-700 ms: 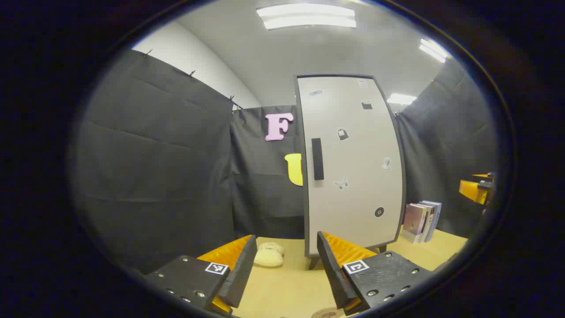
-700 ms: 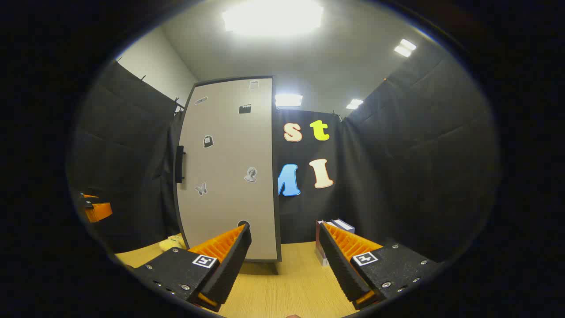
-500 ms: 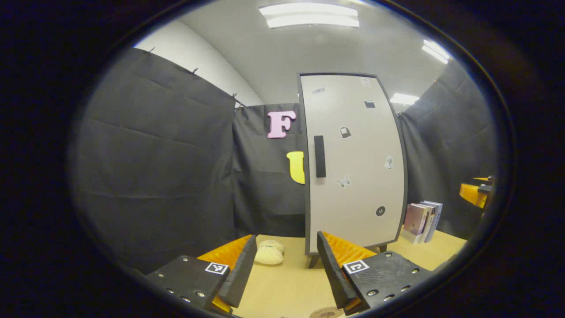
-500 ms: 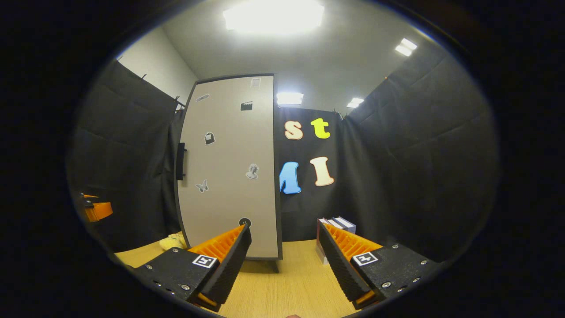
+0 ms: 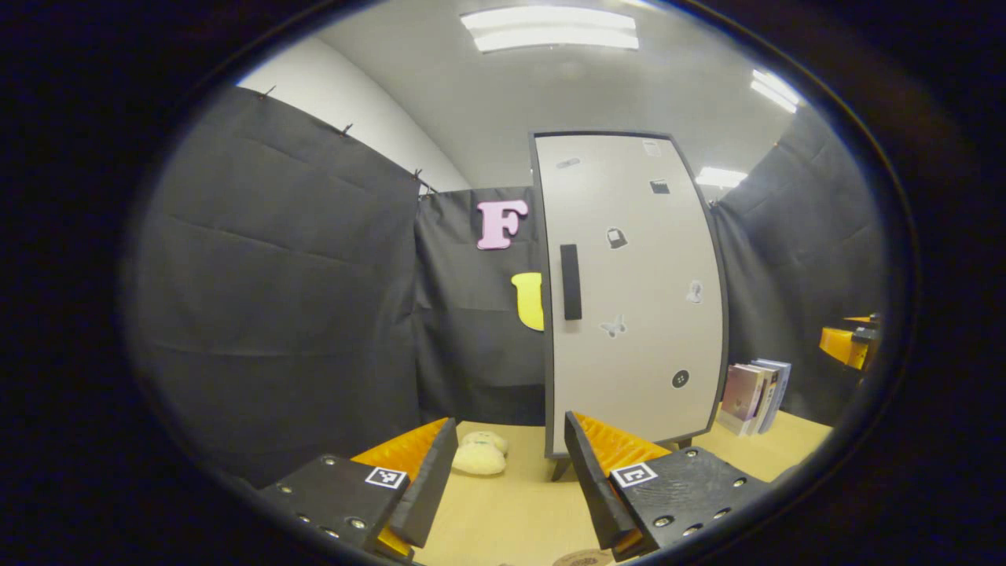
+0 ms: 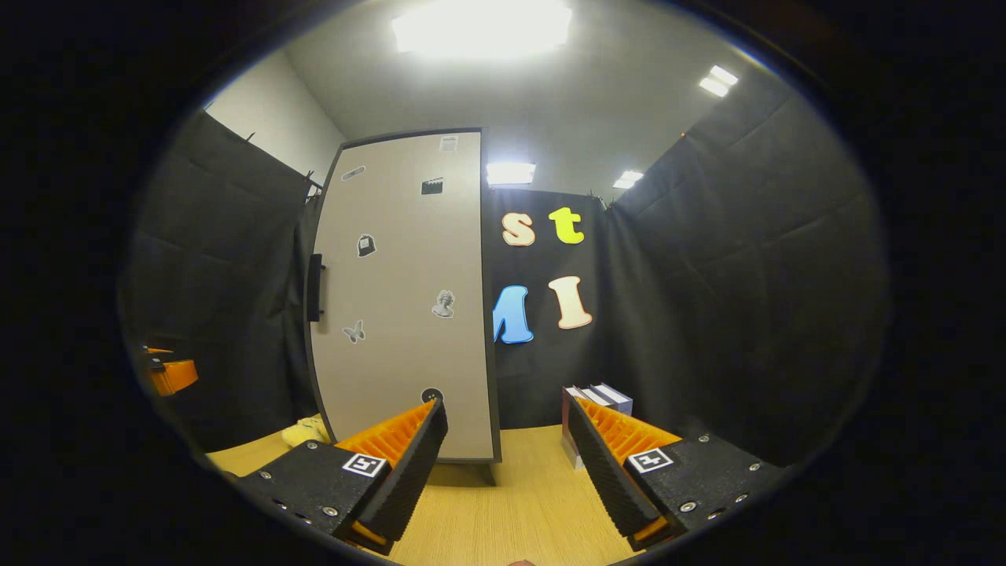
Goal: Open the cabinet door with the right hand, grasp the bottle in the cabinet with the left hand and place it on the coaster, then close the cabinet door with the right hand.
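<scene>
Right gripper (image 6: 507, 464) stands with its jaws wide apart and nothing between them, held low over the wooden table (image 6: 503, 511). Left gripper (image 5: 511, 472) is in the same condition: jaws spread, empty, poised above the table surface.

Step in hand: the first one, opening the cabinet door (image 6: 401, 299). The door is shut, so the bottle is hidden behind it and its position cannot be told.

Layout relative to the right gripper:
- The cabinet door rises ahead and slightly to the left, well apart from the fingertips.
- The handle (image 6: 315, 287), a dark vertical bar, sits on the door's far left edge, above gripper level.
- A short row of books (image 6: 601, 397) stands ahead and to the right, just behind the right finger.

Layout relative to the left gripper:
- The same handle (image 5: 570, 281) lies ahead and above, a little right of centre.
- A pale soft object (image 5: 479, 454) lies on the table ahead, between the fingers in line of sight.
- The coaster (image 5: 583, 559) appears as a round edge directly below the right finger, close to the gripper.

Next move, as judged: raise the right gripper, carry it forward and leftward to the handle, align the jaws either side of the vertical bar, close, then pull along the door's swing. The hinge appears to be on the right-hand edge. Keep the left gripper clear of the door's arc.
</scene>
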`<state>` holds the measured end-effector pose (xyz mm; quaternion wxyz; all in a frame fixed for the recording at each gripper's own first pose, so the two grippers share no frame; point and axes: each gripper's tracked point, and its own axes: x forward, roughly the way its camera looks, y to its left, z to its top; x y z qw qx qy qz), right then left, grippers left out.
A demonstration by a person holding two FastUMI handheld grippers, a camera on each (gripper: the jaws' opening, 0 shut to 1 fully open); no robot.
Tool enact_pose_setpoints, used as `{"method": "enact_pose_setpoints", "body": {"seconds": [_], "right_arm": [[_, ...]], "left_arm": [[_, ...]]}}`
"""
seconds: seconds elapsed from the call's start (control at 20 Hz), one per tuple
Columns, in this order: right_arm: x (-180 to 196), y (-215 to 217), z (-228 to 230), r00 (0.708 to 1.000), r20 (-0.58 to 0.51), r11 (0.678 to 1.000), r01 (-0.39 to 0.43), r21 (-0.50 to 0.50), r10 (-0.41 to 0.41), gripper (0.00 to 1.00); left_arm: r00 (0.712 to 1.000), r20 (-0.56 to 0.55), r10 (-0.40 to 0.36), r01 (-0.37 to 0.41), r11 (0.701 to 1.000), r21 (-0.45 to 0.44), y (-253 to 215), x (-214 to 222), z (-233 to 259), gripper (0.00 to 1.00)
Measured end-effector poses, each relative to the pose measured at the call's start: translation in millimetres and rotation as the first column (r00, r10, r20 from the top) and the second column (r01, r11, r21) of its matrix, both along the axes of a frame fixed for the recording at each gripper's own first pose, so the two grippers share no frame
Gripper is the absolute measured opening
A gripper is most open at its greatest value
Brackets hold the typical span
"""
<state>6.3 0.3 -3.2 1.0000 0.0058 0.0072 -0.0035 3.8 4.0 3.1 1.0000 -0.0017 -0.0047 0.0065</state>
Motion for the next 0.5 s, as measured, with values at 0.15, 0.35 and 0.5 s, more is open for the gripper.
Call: {"method": "enact_pose_setpoints", "body": {"seconds": [0.15, 0.35, 0.5], "right_arm": [[2, 7, 2, 1.000, 0.002, 1.000, -0.021, 0.004, 0.021, 0.95], [10, 28, 8, 0.998, -0.012, 0.998, -0.061, 0.019, 0.061, 0.95], [22, 50, 15, 0.995, -0.013, 0.995, -0.095, 0.027, 0.096, 0.95]], "left_arm": [[1.000, 0.004, 0.008, -0.008, 1.000, 0.006, 4, -1, 1, 0.78], [1.000, 0.009, 0.025, -0.025, 1.000, 0.009, 15, -10, 2, 0.78], [0.998, 0.013, 0.062, -0.062, 0.998, 0.024, 38, -21, 2, 0.78]]}}
